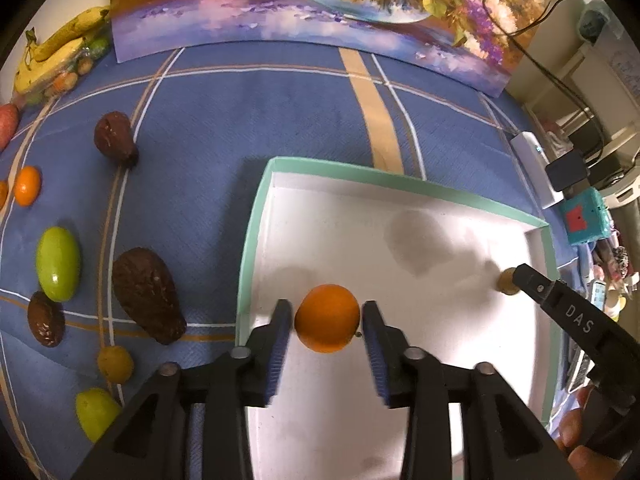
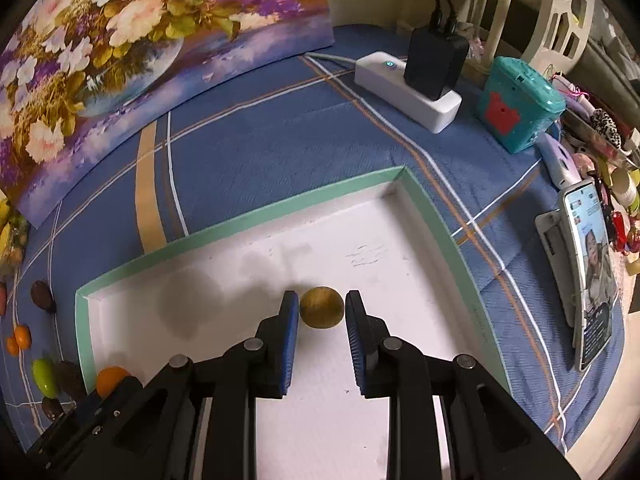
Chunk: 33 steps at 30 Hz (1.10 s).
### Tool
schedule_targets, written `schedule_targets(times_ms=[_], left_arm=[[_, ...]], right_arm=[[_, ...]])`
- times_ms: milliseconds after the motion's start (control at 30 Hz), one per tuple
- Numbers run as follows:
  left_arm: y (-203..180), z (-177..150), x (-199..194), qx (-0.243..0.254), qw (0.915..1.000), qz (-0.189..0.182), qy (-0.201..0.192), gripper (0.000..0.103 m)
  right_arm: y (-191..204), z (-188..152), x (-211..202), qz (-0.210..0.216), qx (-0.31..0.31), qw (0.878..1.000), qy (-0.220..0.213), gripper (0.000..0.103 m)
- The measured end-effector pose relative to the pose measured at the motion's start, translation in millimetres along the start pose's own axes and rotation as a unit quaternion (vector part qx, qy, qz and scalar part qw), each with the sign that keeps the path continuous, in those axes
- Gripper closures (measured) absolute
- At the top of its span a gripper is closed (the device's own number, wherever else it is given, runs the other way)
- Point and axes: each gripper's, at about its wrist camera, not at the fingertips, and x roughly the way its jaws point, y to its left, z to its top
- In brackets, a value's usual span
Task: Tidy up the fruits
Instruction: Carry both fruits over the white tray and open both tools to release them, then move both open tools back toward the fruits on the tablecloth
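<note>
A: Lying on the blue plaid tablecloth (image 1: 224, 128) beside the tray's left edge are which fruits?

B: A glossy green oval fruit (image 1: 58, 263), two dark brown wrinkled avocados (image 1: 147, 295), and a small orange kumquat (image 1: 27, 185).

A: And inside the shallow white tray with mint-green rim (image 1: 256, 216)?

B: Near its left edge, the left gripper (image 1: 327, 322) brackets a round orange mandarin (image 1: 327, 318); its jaws stand slightly wider than the fruit, with slim gaps on both sides.

A: And the right gripper (image 2: 322, 312)?

B: Near the tray's right edge, similarly parted around a small brownish-yellow round fruit (image 2: 321, 307), pads just off its sides.
</note>
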Motion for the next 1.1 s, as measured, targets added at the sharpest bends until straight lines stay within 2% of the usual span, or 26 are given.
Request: schedule_targets(times_ms=[33, 267, 567, 867, 1100], left_arm=[[-0.5, 0.1, -2.7, 0.000, 1.0000, -0.002, -0.002, 0.047], [-6.0, 4.0, -28.2, 0.007, 0.9997, -0.006, -0.021, 0.047], [5.3, 9.0, -58.1, -0.018, 0.9985, -0.001, -0.053, 0.047], [45.1, 9.1, -62.1, -0.077, 0.9953, 0.013, -0.057, 0.047], [85.1, 5.7, -69.5, -0.136, 0.9886, 0.018, -0.062, 0.047]], right_arm=[[-0.3, 0.8, -1.6, 0.002, 0.000, 1.000, -0.001, 0.078], [-2.1, 6.2, -26.6, 0.012, -0.004, 1.000, -0.028, 0.078], [-4.1, 9.4, -59.6, 0.023, -0.003, 0.998, -0.066, 0.078], [8.0, 4.7, -49.1, 0.037, -0.012, 0.998, -0.044, 0.078], [19.1, 1.3, -47.3, 0.042, -0.024, 0.998, -0.037, 0.078]])
